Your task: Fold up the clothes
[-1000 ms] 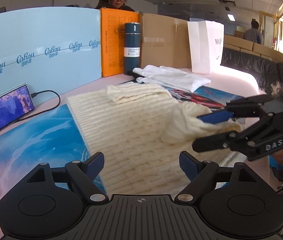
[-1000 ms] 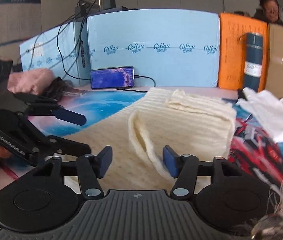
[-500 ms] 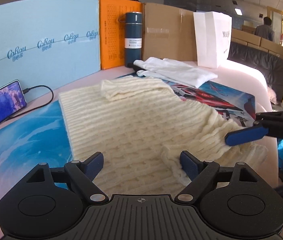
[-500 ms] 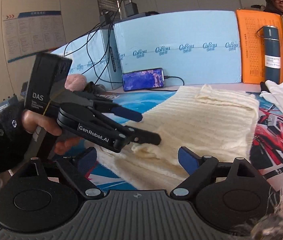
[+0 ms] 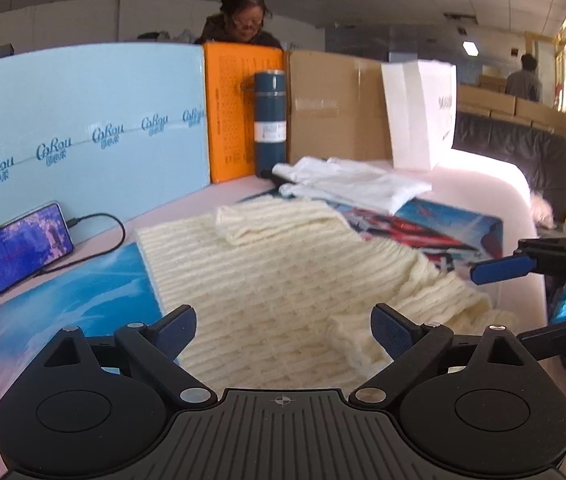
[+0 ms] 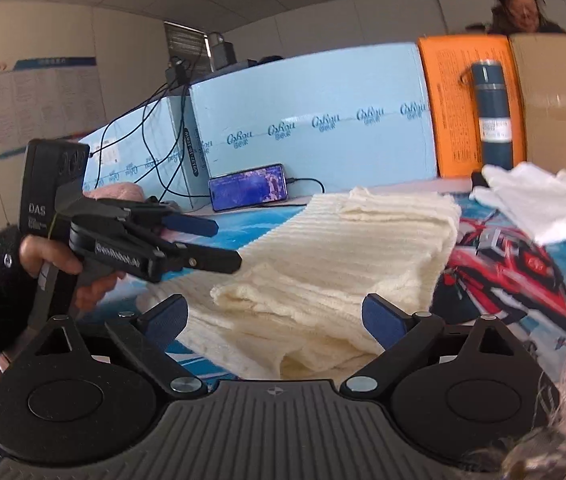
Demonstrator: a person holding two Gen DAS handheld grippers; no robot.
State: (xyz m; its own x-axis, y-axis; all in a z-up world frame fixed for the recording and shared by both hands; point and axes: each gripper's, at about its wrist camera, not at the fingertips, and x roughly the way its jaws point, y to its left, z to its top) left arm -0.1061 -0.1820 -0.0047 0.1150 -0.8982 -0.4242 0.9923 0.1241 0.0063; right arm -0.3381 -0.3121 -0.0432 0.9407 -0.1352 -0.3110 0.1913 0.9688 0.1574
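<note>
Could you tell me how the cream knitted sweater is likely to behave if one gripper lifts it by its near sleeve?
The sweater will probably sag and trail rather than hold shape, since its sleeve already lies in soft bunched folds. The thick ribbed knit suggests good grip, hardly slippery. It looks bulky, so possibly heavy enough to stretch.

sweater (image 5: 283,280): cream, knitted in ribs and small bumps
left gripper (image 5: 283,330): black, with blue pads
right gripper (image 6: 273,322): black, with blue pads
white cloth (image 5: 355,184): plain white
bottle (image 5: 269,120): dark blue-green, with a white label
board (image 5: 83,132): light blue, printed with dark blue words
box (image 5: 231,112): orange
table mat (image 6: 523,264): blue, with a red picture
</note>
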